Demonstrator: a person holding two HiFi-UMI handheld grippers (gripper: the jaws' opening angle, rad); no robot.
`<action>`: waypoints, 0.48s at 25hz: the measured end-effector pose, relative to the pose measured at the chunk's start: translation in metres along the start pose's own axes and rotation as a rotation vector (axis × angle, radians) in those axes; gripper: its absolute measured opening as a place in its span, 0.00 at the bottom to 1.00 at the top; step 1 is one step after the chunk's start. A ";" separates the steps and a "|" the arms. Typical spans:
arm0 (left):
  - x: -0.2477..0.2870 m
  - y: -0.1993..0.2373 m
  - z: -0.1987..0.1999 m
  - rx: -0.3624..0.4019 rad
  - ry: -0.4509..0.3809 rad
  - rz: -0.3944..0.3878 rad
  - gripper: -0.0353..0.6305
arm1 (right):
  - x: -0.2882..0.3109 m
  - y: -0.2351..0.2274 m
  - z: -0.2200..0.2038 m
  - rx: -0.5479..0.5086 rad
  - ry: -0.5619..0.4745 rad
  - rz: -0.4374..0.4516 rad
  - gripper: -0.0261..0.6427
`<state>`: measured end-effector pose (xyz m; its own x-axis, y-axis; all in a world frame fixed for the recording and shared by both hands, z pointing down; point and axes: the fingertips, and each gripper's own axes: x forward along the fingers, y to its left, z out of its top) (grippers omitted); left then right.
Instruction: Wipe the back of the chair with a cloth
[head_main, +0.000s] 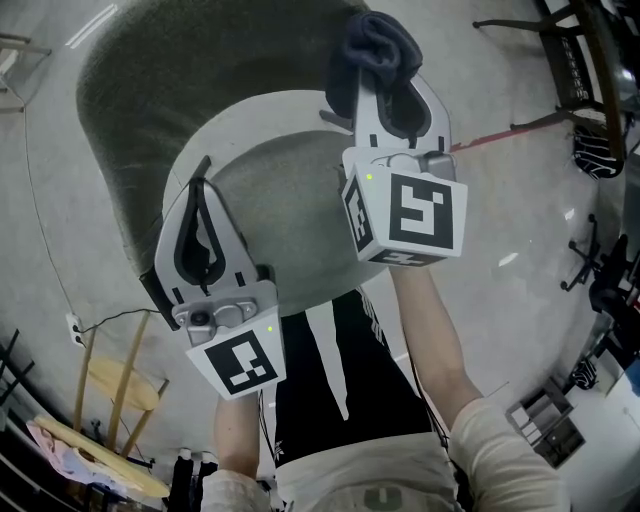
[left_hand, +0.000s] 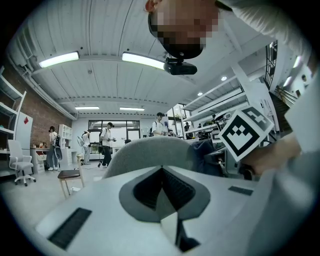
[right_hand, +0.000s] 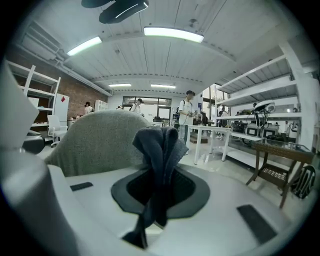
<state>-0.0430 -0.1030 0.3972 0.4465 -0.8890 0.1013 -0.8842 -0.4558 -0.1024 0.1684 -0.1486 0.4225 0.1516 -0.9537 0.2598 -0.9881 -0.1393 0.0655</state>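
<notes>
Right tongs (head_main: 378, 72) pinch the dark cloth (head_main: 366, 40) near the chair back (head_main: 130, 110) (grey fabric); left tongs (head_main: 200, 192) pressed together.

A lab: white shelving (right_hand: 265, 82), instrument-laden benches (right_hand: 212, 131), ceiling strip lights (right_hand: 172, 32)

Head view overhead, gripper views share chair (right_hand: 95, 140)

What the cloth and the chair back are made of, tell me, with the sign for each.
The cloth: soft dark blue-grey textile, matte, likely knit or terry; it bunches and droops in folds from the right hand-held gripper. The chair back: grey-green upholstery fabric, matte; its surface looks nubbly and fuzzy.
</notes>
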 end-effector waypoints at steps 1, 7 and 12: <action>-0.001 0.000 0.000 0.001 0.001 -0.003 0.08 | -0.001 -0.001 0.000 -0.001 0.000 -0.002 0.13; -0.003 0.004 0.003 -0.005 -0.006 0.011 0.08 | -0.002 -0.002 0.001 -0.017 -0.002 -0.007 0.13; -0.012 0.014 0.001 -0.010 -0.004 0.042 0.08 | -0.008 0.011 0.001 -0.032 -0.013 0.026 0.13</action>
<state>-0.0611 -0.0989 0.3937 0.4090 -0.9077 0.0934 -0.9037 -0.4172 -0.0968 0.1561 -0.1429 0.4199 0.1255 -0.9604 0.2489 -0.9903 -0.1060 0.0902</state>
